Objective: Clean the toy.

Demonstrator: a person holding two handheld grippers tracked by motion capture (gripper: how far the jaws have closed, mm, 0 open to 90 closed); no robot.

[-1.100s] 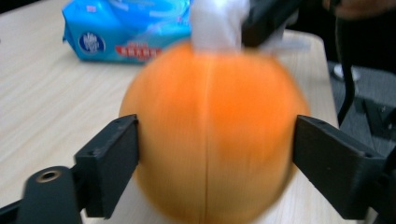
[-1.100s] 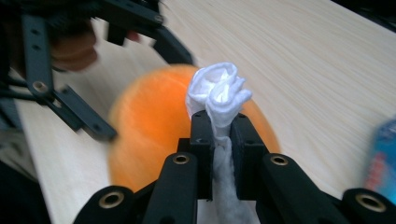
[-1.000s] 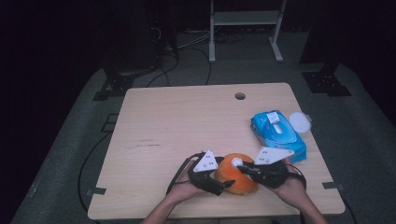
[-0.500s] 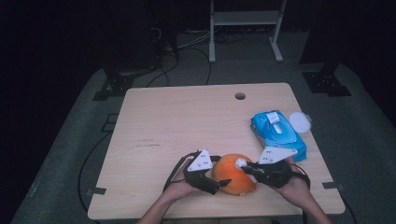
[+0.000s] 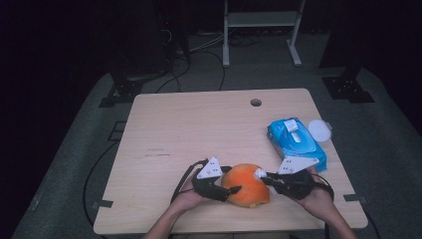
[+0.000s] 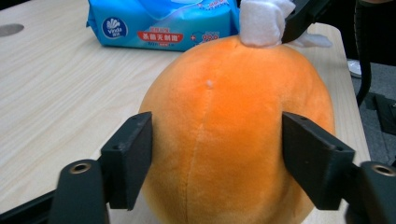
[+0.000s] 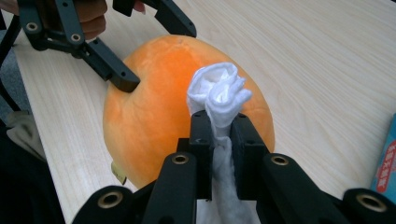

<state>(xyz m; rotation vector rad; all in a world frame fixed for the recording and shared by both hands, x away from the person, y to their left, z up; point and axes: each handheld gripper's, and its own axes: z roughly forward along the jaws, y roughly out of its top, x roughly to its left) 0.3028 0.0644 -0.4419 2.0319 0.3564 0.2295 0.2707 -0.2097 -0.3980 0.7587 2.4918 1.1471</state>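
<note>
A round orange plush toy (image 5: 246,191) lies near the table's front edge. My left gripper (image 5: 233,180) reaches it from the left. Its jaws have just been closing, and now the pads (image 6: 133,158) press on both sides of the plush toy (image 6: 224,130). From the right, my right gripper (image 5: 263,177) is shut on a crumpled white wipe (image 7: 218,91). The wipe (image 6: 261,21) touches the top of the plush toy (image 7: 154,107).
A blue pack of wet wipes (image 5: 296,142) lies on the wooden table (image 5: 199,129) at the right, with a white round lid (image 5: 319,130) beside it. A cable hole (image 5: 256,102) is near the far edge. The pack (image 6: 163,23) is just behind the toy.
The left jaws opened a little wider around the plush toy, then closed onto its sides. The right gripper with the wipe stayed on top of the toy.
</note>
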